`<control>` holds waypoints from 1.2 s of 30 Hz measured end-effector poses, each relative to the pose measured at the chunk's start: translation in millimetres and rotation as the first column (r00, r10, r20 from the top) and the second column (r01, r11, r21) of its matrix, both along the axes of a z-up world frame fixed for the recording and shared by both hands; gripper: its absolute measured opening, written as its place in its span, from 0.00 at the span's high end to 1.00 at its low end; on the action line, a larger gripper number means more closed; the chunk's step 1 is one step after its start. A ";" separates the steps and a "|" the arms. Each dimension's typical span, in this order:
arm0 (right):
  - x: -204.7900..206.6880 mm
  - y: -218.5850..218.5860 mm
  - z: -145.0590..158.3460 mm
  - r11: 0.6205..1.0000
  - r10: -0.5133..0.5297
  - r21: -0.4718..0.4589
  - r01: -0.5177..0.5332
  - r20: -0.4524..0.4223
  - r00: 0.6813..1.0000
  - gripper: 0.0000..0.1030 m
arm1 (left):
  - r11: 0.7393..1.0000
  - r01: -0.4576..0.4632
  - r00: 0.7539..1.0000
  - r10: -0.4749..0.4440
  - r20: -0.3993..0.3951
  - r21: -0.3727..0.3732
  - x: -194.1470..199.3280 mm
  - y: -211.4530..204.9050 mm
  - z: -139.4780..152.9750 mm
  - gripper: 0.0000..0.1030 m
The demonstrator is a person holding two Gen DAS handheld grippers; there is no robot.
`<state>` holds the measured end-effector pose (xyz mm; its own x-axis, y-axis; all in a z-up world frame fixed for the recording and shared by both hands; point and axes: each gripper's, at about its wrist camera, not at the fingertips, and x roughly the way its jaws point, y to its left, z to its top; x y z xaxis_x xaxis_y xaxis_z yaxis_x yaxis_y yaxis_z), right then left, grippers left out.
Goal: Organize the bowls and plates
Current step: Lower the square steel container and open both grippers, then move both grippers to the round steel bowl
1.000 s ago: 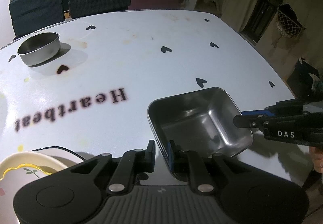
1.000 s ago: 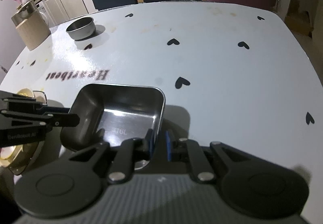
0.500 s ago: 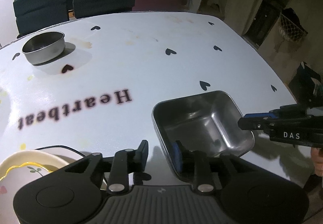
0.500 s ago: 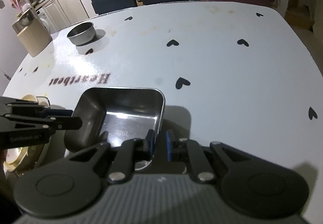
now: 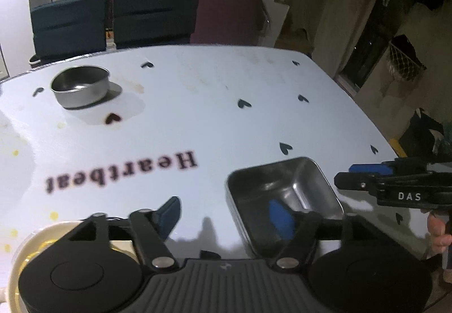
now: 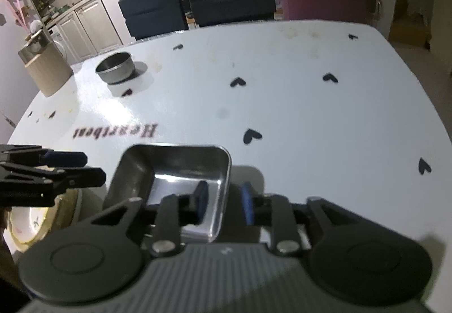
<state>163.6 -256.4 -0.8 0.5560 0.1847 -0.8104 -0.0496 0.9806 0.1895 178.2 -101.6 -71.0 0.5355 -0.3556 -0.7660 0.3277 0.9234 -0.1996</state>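
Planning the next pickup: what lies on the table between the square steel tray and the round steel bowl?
Only bare white tablecloth with printed hearts and lettering, in both views.

A white heart-printed table (image 5: pixel 214 126) is carrying a round steel bowl (image 5: pixel 80 86); a rectangular steel tray (image 5: pixel 282 200) is sitting nearer; a cream plate (image 6: pixel 36 222) is lying beside it.

Both tools, left tool (image 5: pixel 224 217) and right tool (image 6: pixel 224 198), have just opened, releasing the steel tray (image 5: pixel 282 194).
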 end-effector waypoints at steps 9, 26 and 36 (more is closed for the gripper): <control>1.8 18.1 20.5 1.000 0.006 -0.020 -0.004 0.082 0.997 0.30 | 0.998 -0.061 0.997 0.062 0.052 -0.031 -3.1 42.1 20.0 0.03; 43.1 73.3 39.8 1.000 0.024 -0.017 -0.021 0.204 0.979 0.00 | 0.975 -0.222 0.958 0.223 0.181 -0.023 22.8 129.1 50.6 0.00; 91.7 105.6 46.7 0.999 -0.036 0.041 0.027 0.235 0.971 0.00 | 0.958 -0.287 0.936 0.276 0.217 0.018 62.7 163.0 44.8 0.00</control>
<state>255.3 -150.7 45.9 0.7369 0.1911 -0.6484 -0.0661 0.9750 0.2122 240.9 61.4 -26.2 0.7588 -0.1318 -0.6379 0.0824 0.9909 -0.1067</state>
